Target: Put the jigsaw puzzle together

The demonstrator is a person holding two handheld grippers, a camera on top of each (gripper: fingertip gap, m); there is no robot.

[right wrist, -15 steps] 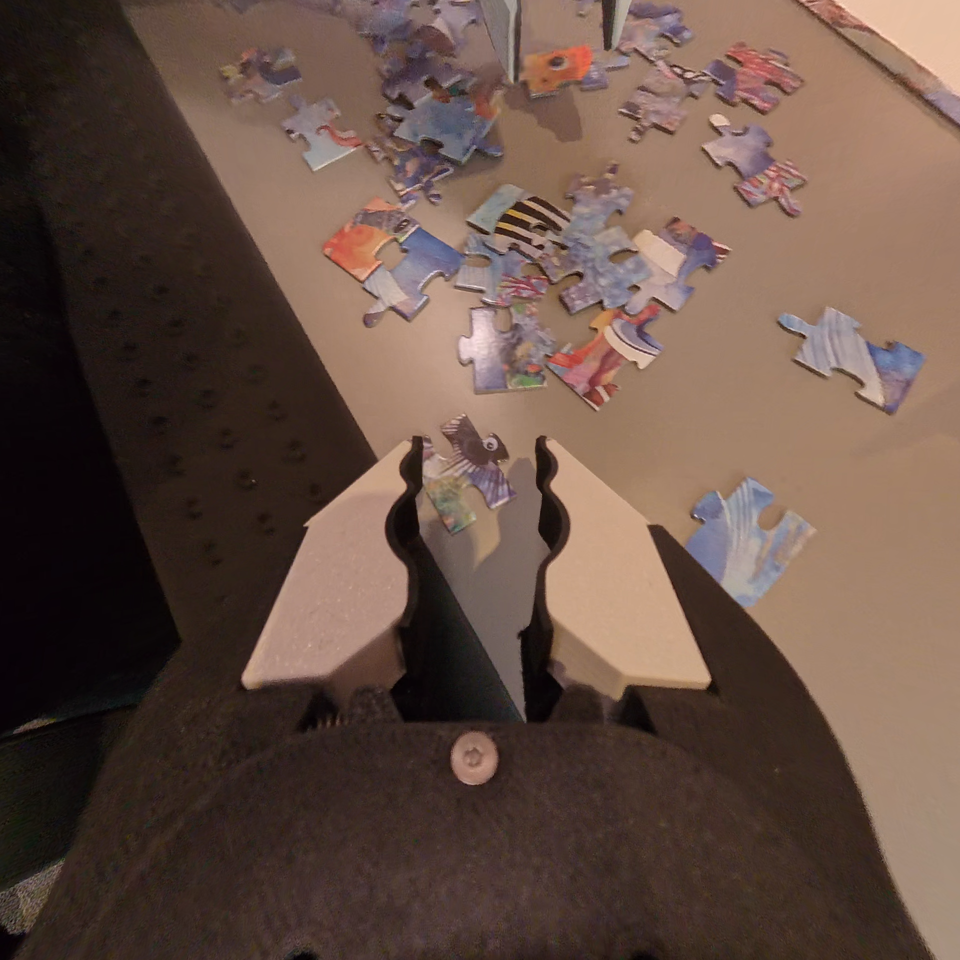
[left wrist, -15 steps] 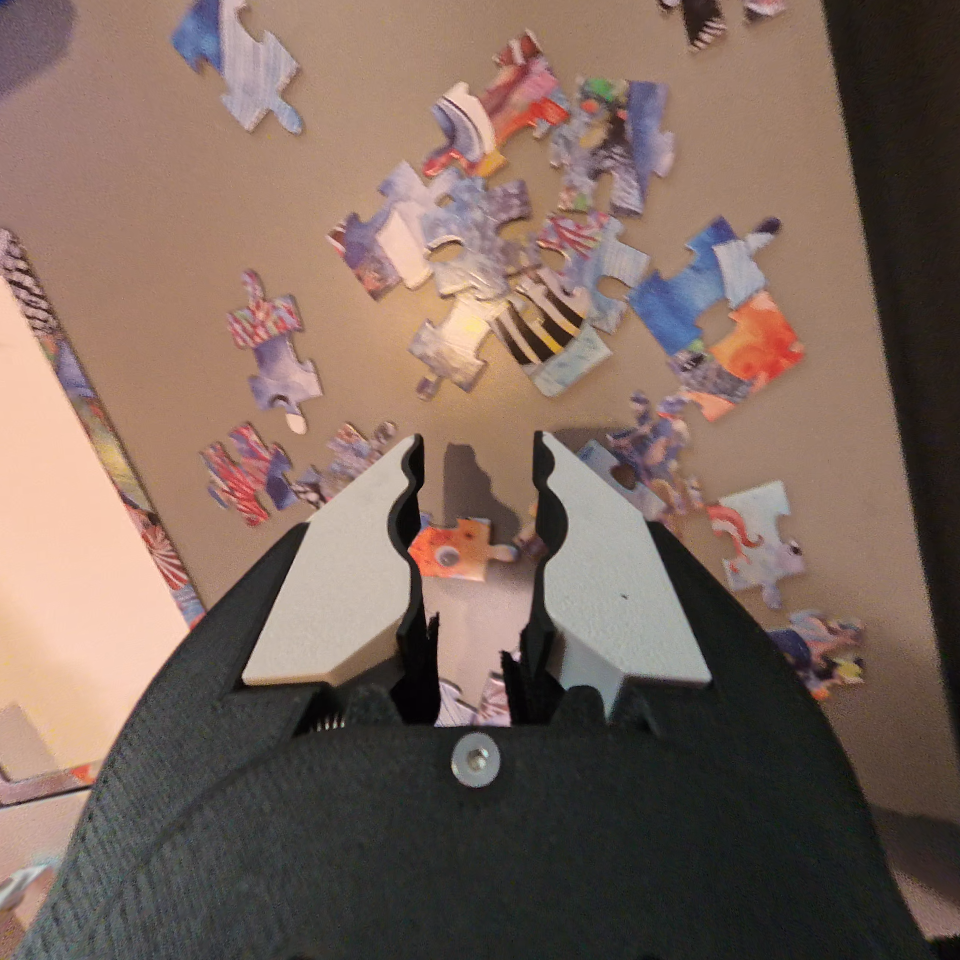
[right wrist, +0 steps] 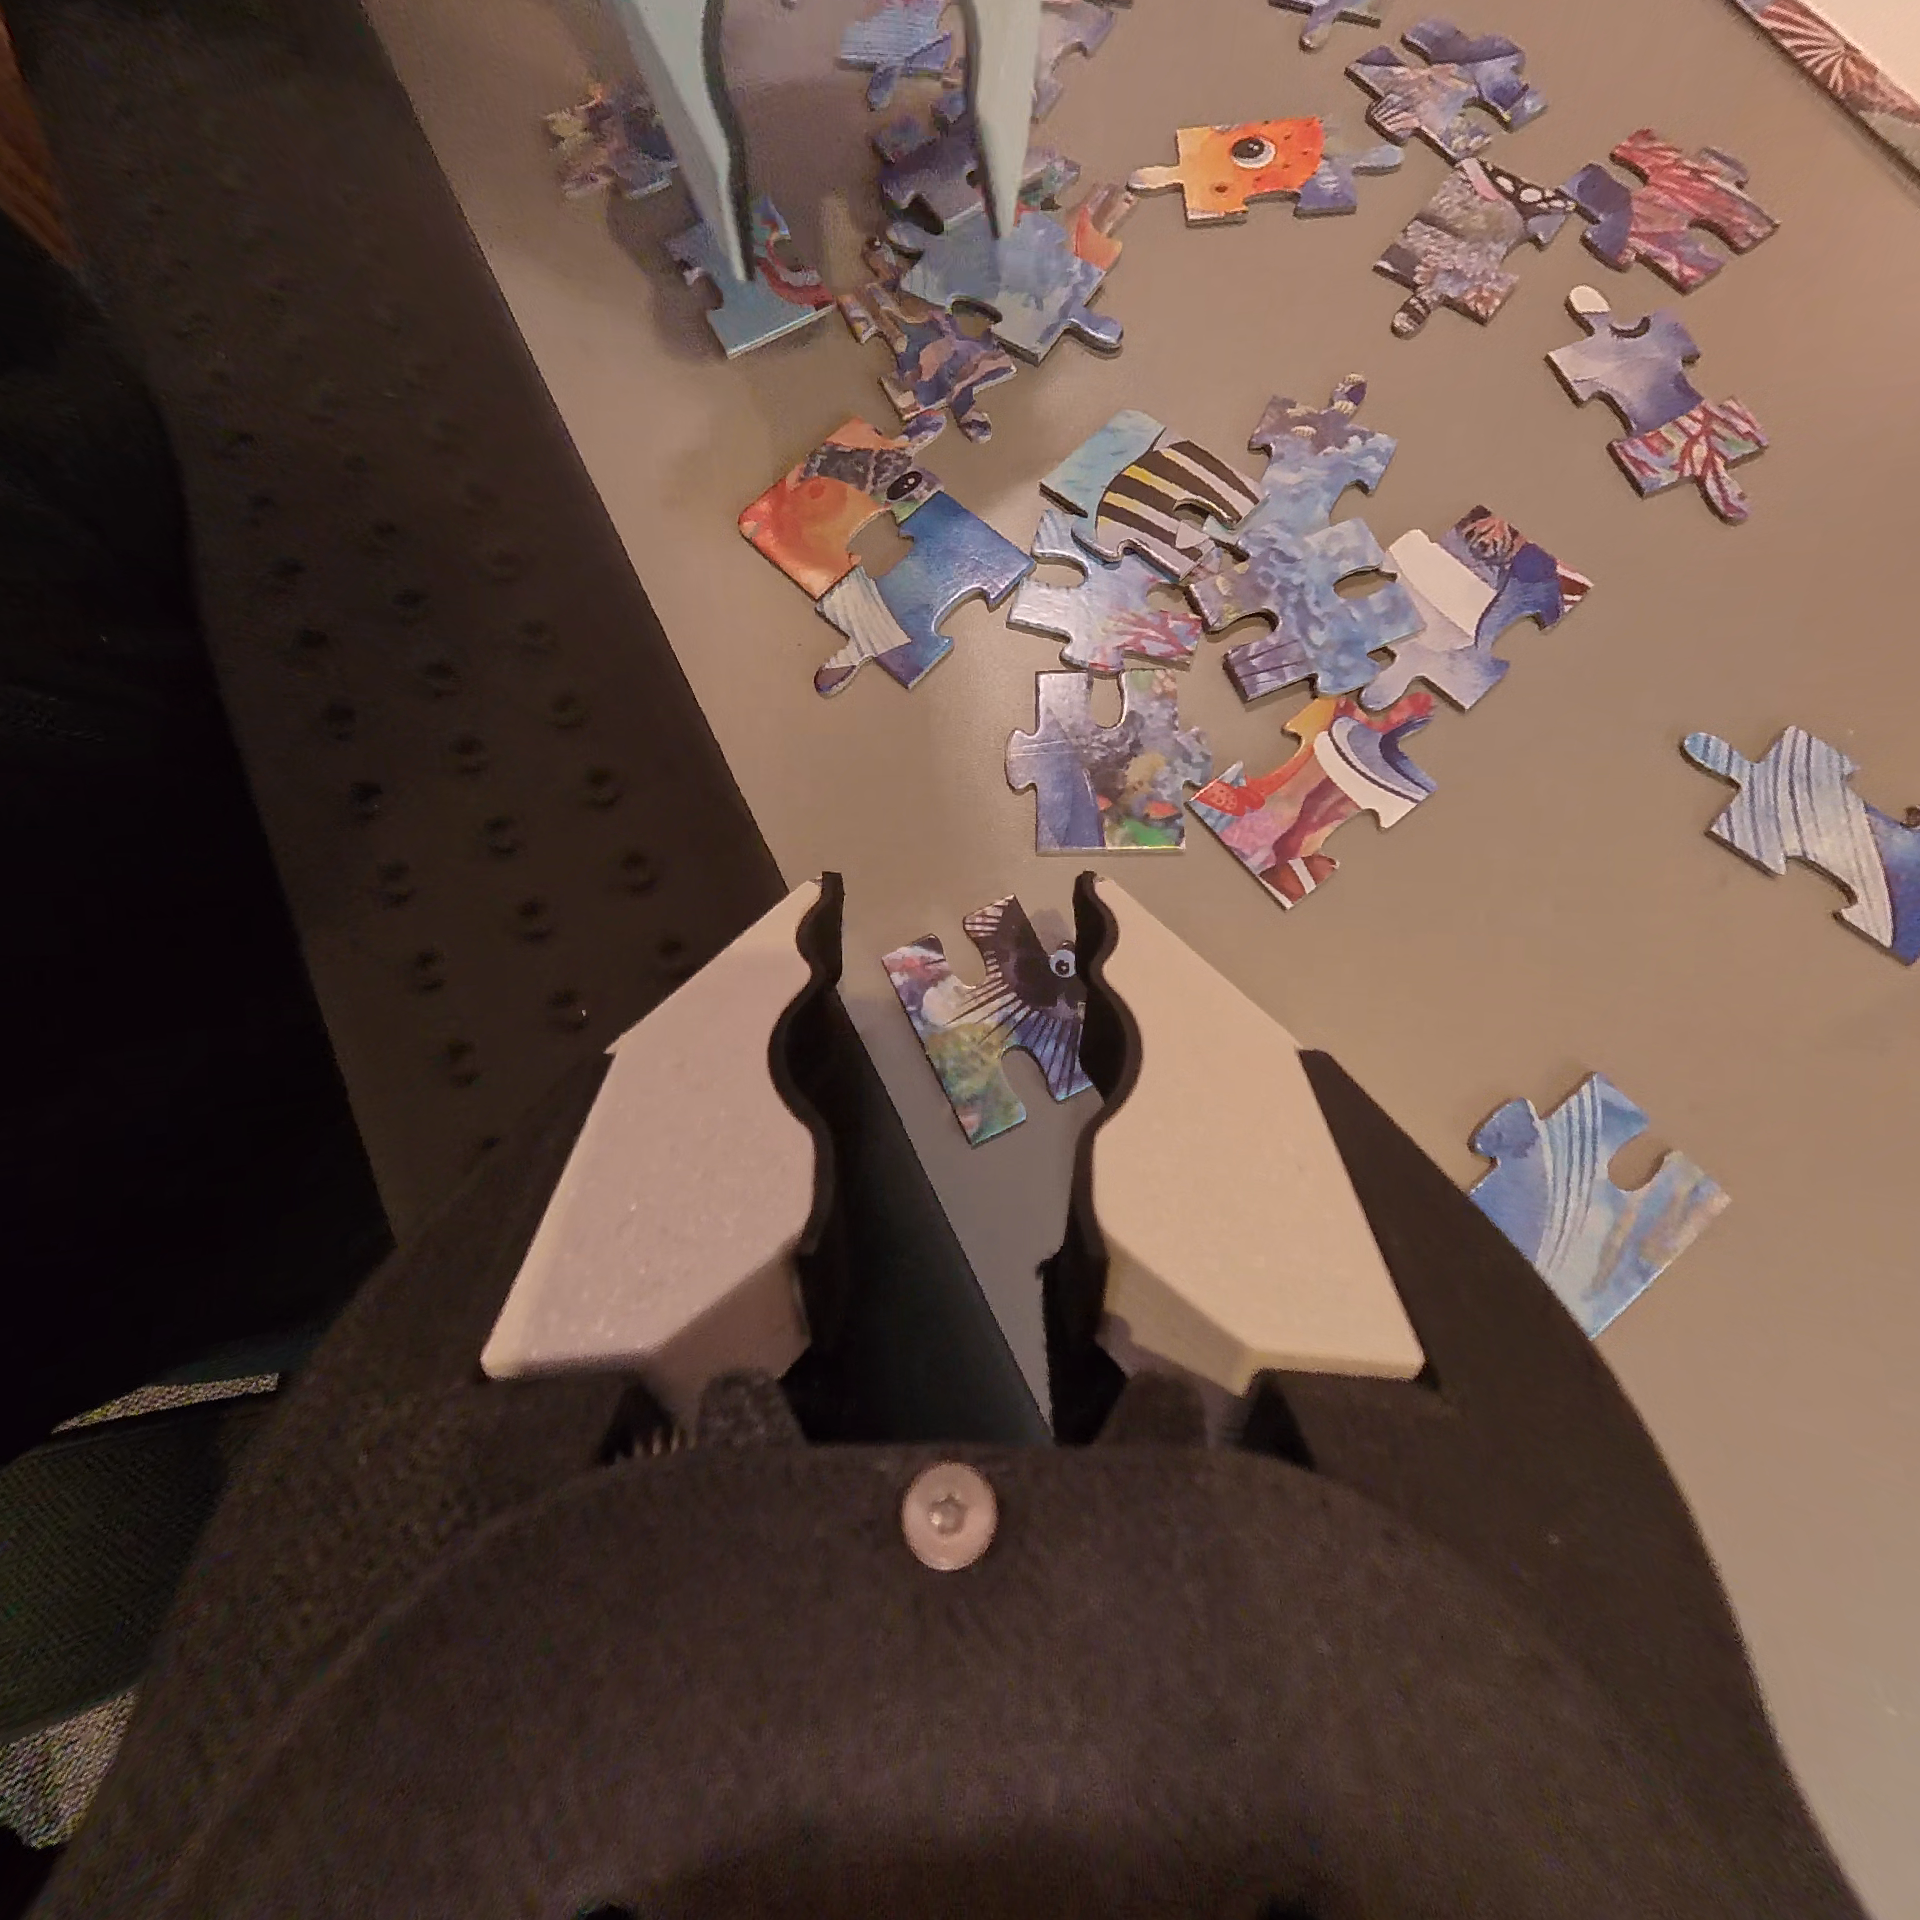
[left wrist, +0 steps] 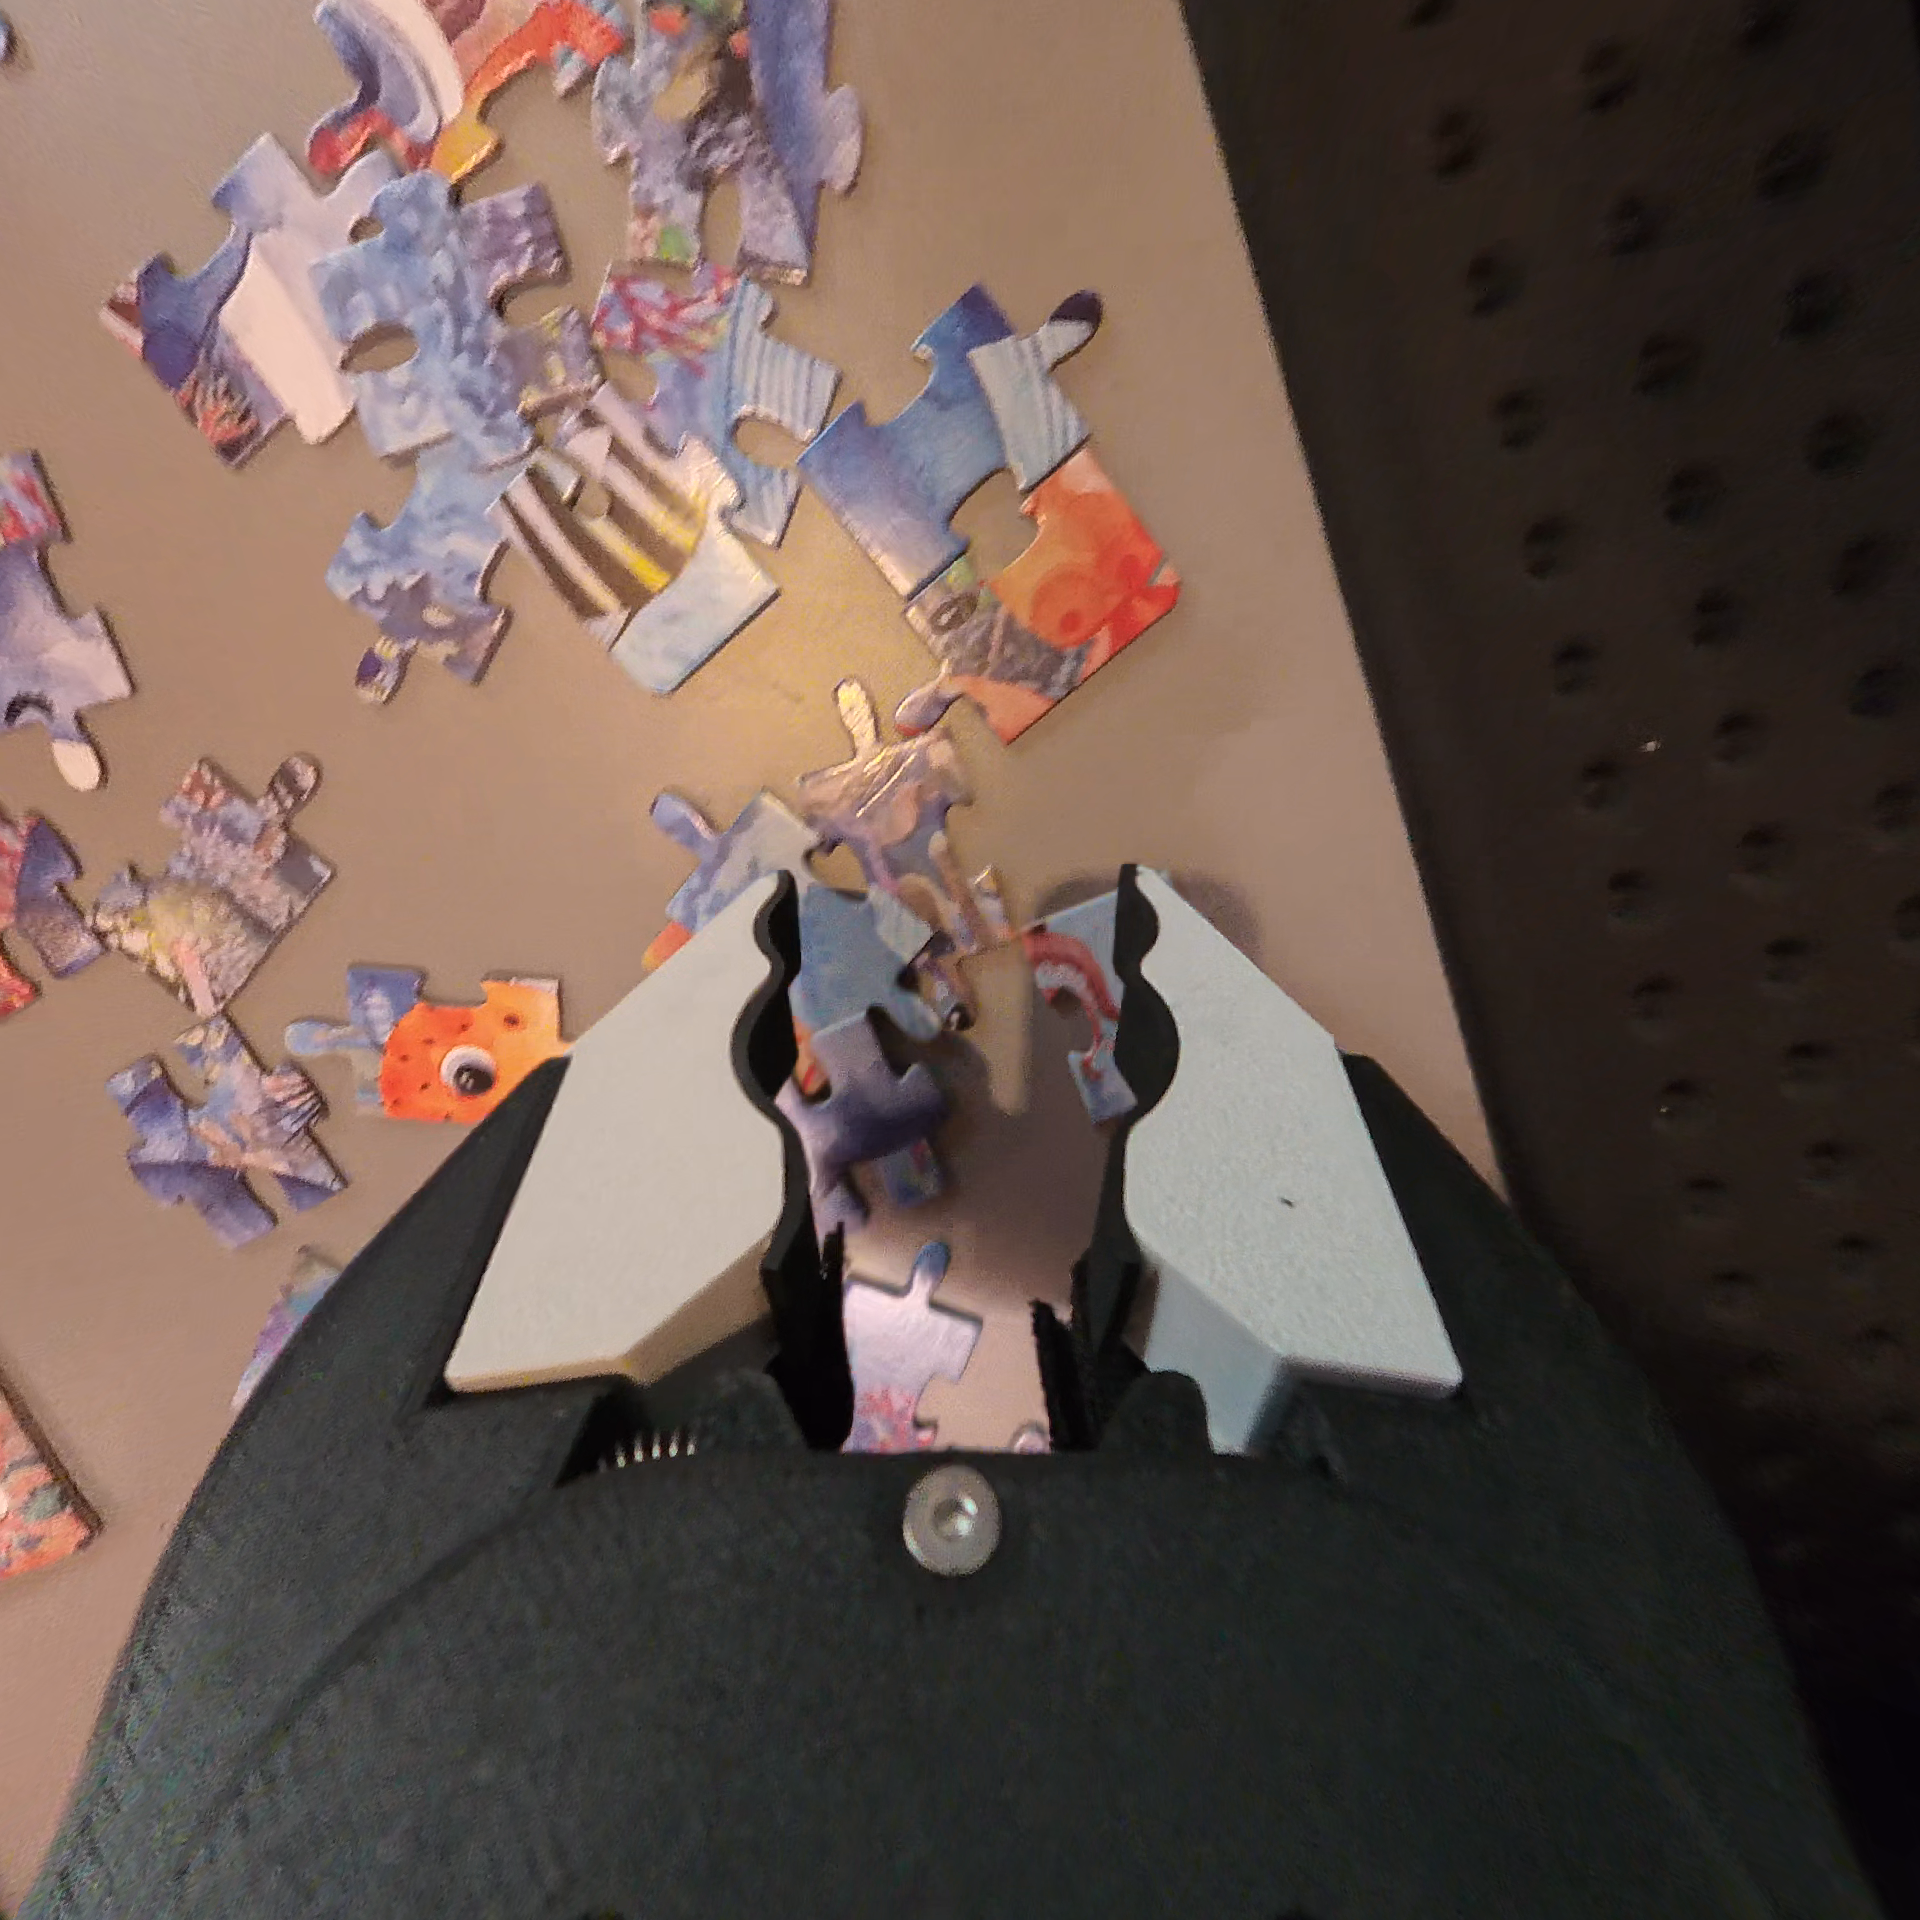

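The left gripper point(left wrist: 956, 904) has shifted away from the orange fish piece point(left wrist: 457, 1060), which now lies off to its left, and stands over a small heap of overlapping blue pieces point(left wrist: 862, 997) near the table's dark edge. Its jaws are wide and hold nothing; one blue piece sits between the fingertips. The step looks like choosing a piece. Next, it needs to single one out of the overlap before closing. The right gripper point(right wrist: 956, 914) hovers with jaws apart, empty, over a dark fish piece point(right wrist: 997, 1008). The table point(right wrist: 1351, 1558) holds the rest, scattered and mostly unjoined.
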